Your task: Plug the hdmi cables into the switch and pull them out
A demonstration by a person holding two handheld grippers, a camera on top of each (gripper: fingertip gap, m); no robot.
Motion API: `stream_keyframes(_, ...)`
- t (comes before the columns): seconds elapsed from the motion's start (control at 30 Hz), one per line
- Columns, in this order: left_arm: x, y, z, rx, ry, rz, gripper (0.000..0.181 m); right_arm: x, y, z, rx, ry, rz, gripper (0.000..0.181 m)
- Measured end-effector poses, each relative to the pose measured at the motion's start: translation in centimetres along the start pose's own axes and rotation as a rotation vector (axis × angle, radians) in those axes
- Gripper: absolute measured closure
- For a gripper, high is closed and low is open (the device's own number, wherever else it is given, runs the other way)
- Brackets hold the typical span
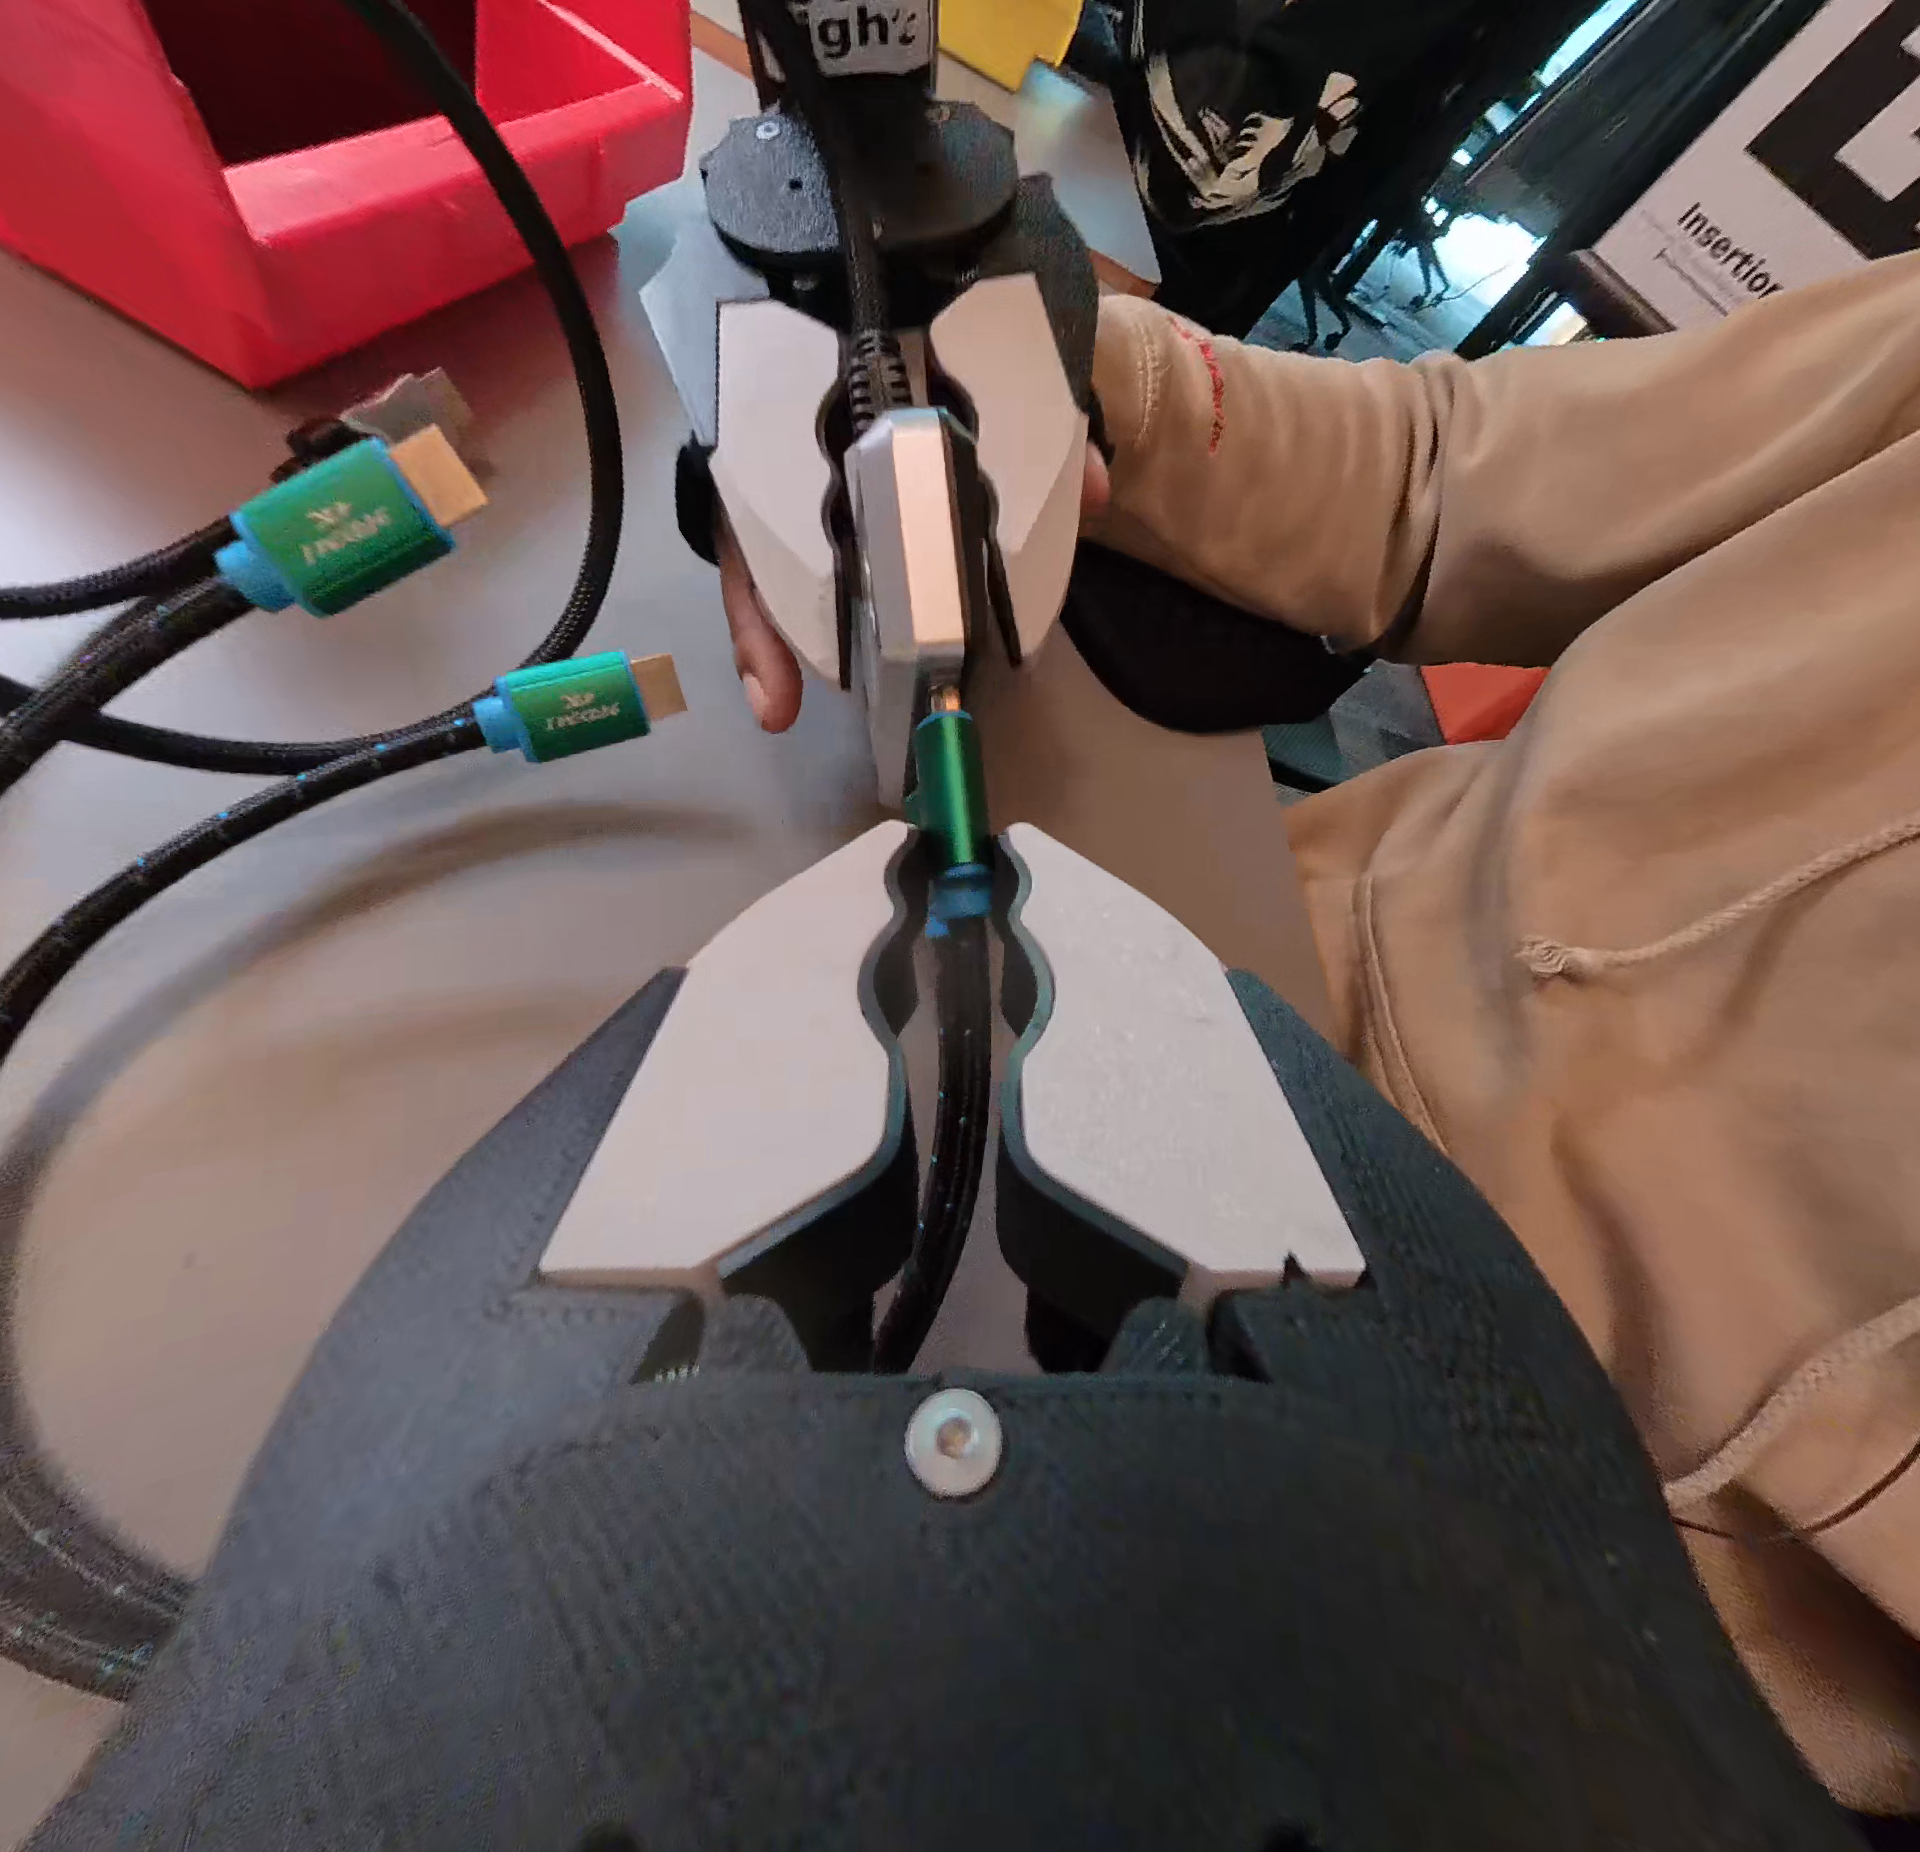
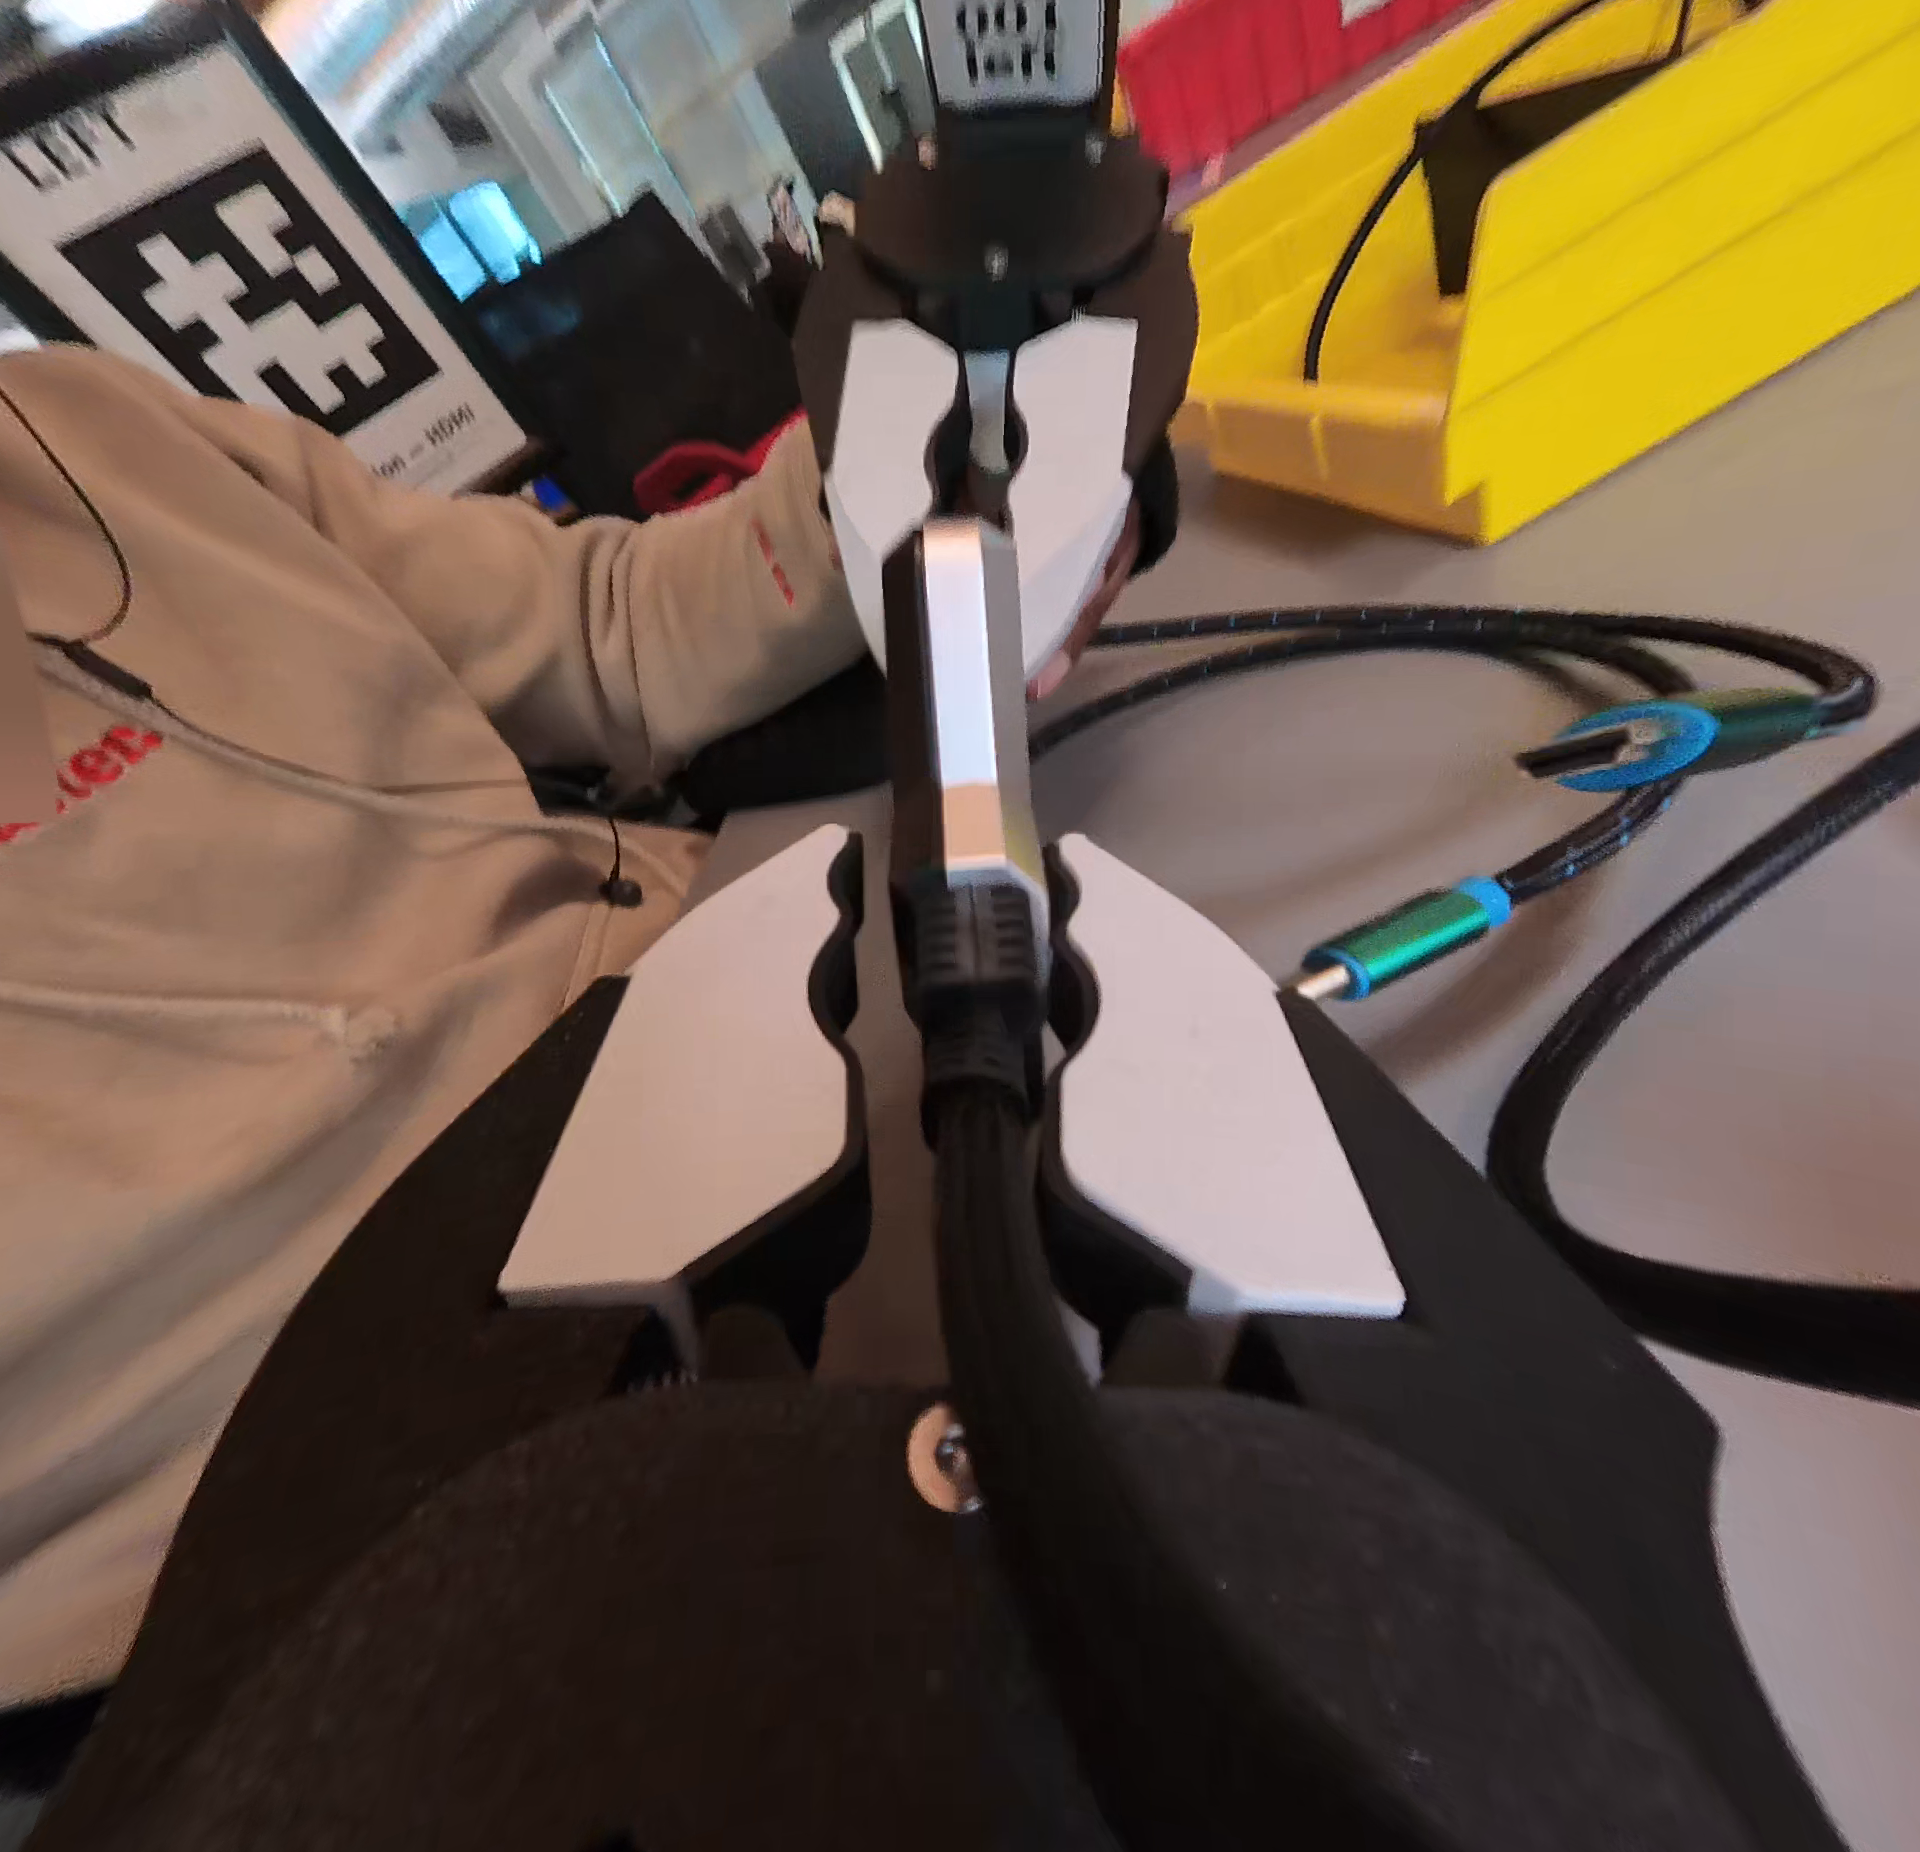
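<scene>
Grey worktop [image 1: 436,919]: our left tongs [image 1: 958,846] clamp the green plug [image 1: 948,784] (tip at port), right tongs [image 2: 961,857] clamp the switch [image 2: 961,701]; we judge insertion in hand, needing a straight push.

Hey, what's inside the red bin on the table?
The red bin shows only its bare red inner walls and a shadowed cavity. A black braided cable crosses in front of its opening. The bin's floor lies out of frame, so any contents stay unseen.

2 loose plugs [image 1: 343,529] lie on the table [image 1: 416,919] before a bin [image 1: 312,140].
</scene>
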State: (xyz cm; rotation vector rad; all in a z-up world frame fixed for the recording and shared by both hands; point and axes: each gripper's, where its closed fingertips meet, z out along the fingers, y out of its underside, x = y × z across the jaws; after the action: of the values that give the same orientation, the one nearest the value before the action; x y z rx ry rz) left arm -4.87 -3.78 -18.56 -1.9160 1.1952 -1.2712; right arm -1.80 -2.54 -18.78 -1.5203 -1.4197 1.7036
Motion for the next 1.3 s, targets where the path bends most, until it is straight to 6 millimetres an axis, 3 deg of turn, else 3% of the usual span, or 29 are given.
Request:
stream_keyframes(0.17, 0.4, -0.2, 0.1, 0.005, 0.014, 0.001, 0.169, -0.3, -2.7, -0.1, 0.176, 0.006, -0.026, 0.159)
stream_keyframes(0.4, 1.2, 0.4, 0.6, -0.027, 0.066, 0.04, 0.169, -1.1, -1.2, 0.2, 0.033, -0.026, -0.034, 0.158)
stream_keyframes(0.47, 1.4, -0.3, 0.8, 0.011, 0.075, 0.024, 0.169, -1.3, -1.4, -0.2, 0.05, -0.056, -0.013, 0.158)
stream_keyframes(0.6, 1.0, 0.2, 1.6, -0.019, 0.05, 0.017, 0.169, -0.9, -0.6, -0.5, 0.018, -0.053, 0.005, 0.158)
stream_keyframes(0.87, 1.2, 0.3, 0.8, -0.067, 0.073, 0.032, 0.169, -1.1, -0.3, 0.2, -0.035, -0.067, 0.005, 0.158)
stream_keyframes(1.03, 0.6, 2.3, 2.5, -0.179, 0.025, 0.016, 0.169, -0.3, 1.6, 0.4, -0.126, -0.036, -0.004, 0.157)
stream_keyframes(1.3, 0.5, 1.7, 1.9, -0.113, 0.076, -0.016, 0.168, -0.4, 1.0, 0.4, -0.104, -0.045, 0.016, 0.158)
